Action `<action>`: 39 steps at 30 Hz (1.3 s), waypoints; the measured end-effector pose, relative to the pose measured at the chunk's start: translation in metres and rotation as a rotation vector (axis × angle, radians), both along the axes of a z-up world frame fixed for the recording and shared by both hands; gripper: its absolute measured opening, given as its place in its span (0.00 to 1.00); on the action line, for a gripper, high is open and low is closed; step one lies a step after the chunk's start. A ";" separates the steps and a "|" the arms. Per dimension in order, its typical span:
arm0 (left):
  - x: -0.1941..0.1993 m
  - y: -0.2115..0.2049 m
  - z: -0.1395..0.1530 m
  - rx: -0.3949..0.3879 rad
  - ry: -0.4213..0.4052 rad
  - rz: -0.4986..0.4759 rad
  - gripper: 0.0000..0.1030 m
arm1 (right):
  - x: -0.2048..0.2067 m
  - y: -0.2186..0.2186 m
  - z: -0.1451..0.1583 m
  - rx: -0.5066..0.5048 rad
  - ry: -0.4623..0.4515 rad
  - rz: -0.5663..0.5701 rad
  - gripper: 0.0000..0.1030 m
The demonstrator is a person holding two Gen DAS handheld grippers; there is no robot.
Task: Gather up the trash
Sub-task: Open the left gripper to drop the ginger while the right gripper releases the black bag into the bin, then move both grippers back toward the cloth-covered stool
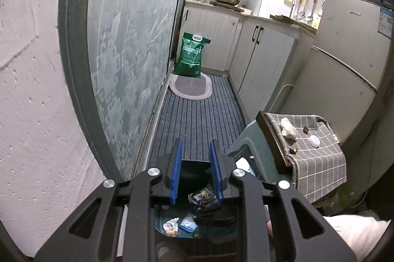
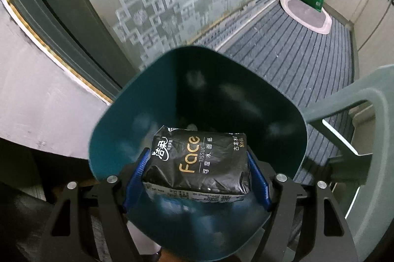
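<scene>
My right gripper (image 2: 197,153) points steeply down into the mouth of a dark teal bin (image 2: 197,80) and is shut on a black tissue pack (image 2: 197,163), one blue pad against each end. In the left wrist view my left gripper (image 1: 195,142) hovers above the same bin (image 1: 162,220). Its pads stand a narrow gap apart, with nothing gripped between them. Several wrappers (image 1: 188,225) lie on the bin's floor. On a stool's grey checked cloth (image 1: 320,158) at the right lie a crumpled tissue (image 1: 288,129), a white cap (image 1: 314,141) and small brown scraps (image 1: 293,150).
A frosted sliding door (image 1: 128,45) runs along the left. A striped grey mat (image 1: 197,114) leads to an oval rug (image 1: 190,87) and a green sack (image 1: 190,55). Cabinets (image 1: 266,57) and a fridge (image 1: 344,53) line the right. A green plastic chair (image 2: 369,99) stands beside the bin.
</scene>
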State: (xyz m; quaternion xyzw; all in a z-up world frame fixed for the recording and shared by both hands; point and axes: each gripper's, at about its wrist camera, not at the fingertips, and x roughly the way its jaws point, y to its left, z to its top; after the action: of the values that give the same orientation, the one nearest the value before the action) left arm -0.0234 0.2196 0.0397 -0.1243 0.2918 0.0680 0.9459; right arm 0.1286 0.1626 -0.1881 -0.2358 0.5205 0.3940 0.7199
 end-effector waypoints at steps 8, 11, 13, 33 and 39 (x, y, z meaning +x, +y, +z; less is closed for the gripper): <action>-0.003 -0.008 0.009 0.002 -0.032 -0.022 0.26 | 0.001 -0.008 -0.011 -0.039 -0.003 -0.015 0.83; -0.002 -0.009 0.010 0.000 -0.037 -0.020 0.27 | 0.001 -0.009 -0.009 -0.036 -0.002 -0.013 0.83; -0.002 -0.010 0.012 -0.006 -0.044 -0.019 0.28 | 0.000 -0.009 -0.007 -0.032 -0.001 -0.008 0.83; 0.013 -0.041 0.039 -0.001 -0.139 -0.046 0.44 | -0.018 -0.035 0.109 0.229 -0.091 0.046 0.53; 0.030 -0.060 0.037 -0.008 -0.137 -0.078 0.45 | -0.003 -0.077 0.155 0.317 -0.160 -0.014 0.52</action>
State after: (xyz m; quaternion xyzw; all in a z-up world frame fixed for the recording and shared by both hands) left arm 0.0067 0.1594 0.0768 -0.1210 0.2315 0.0214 0.9651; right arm 0.1259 0.0860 -0.0332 -0.1463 0.3948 0.4459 0.7899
